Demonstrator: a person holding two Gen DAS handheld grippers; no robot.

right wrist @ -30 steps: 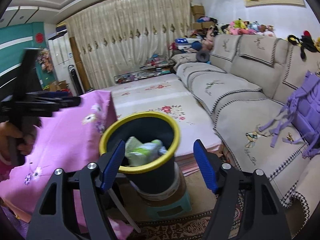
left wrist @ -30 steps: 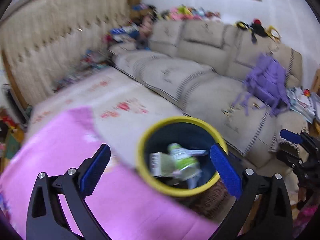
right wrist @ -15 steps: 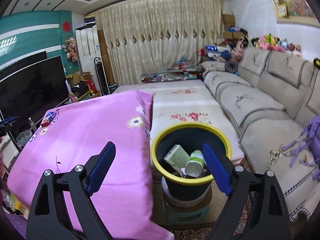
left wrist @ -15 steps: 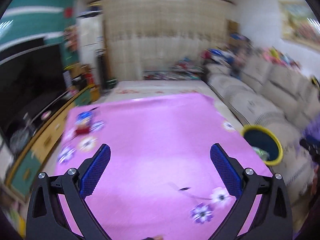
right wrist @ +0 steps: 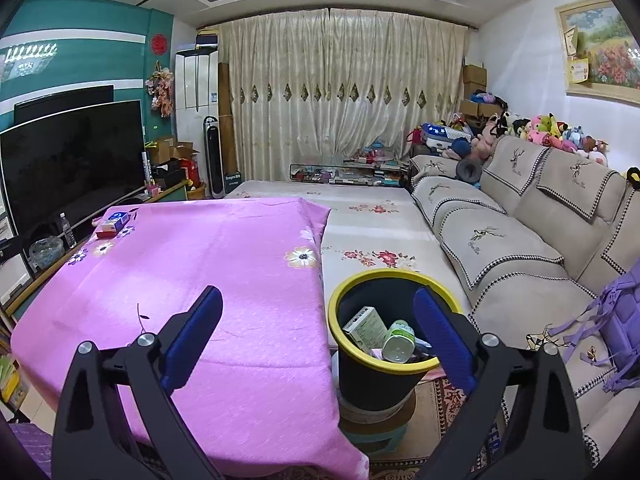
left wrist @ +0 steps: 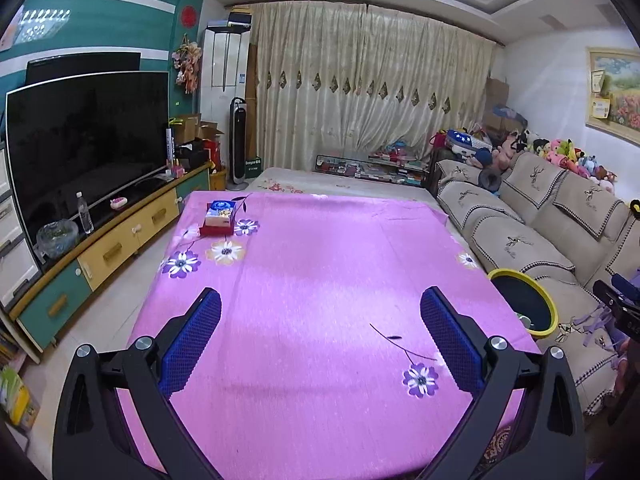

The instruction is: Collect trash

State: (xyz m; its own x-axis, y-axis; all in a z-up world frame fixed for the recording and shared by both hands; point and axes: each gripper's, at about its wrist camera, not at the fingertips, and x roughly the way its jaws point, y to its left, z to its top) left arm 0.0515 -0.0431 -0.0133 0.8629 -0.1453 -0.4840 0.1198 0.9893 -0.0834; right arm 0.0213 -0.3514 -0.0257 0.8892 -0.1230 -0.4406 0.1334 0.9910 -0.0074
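A dark bin with a yellow rim [right wrist: 356, 360] stands on a stool at the right side of the pink-cloth table [right wrist: 208, 280]. It holds a carton [right wrist: 366, 326] and a green-and-white bottle [right wrist: 398, 340]. My right gripper [right wrist: 318, 332] is open and empty, hovering just left of and above the bin. My left gripper [left wrist: 320, 336] is open and empty above the pink table [left wrist: 320, 272]; the bin [left wrist: 536, 312] shows at its right. A blue box on a red box [left wrist: 218, 218] sits at the table's far left corner.
A beige sofa [right wrist: 520, 248] with a purple backpack [right wrist: 620, 320] runs along the right. A TV [left wrist: 84, 148] and low cabinet [left wrist: 116, 244] with a water bottle line the left wall. A floral mattress [right wrist: 360, 224] lies beyond the table. Curtains hang at the back.
My left gripper swung from over the bin to face across the pink table. My right gripper turned left and drew back, so the bin now sits at its right finger.
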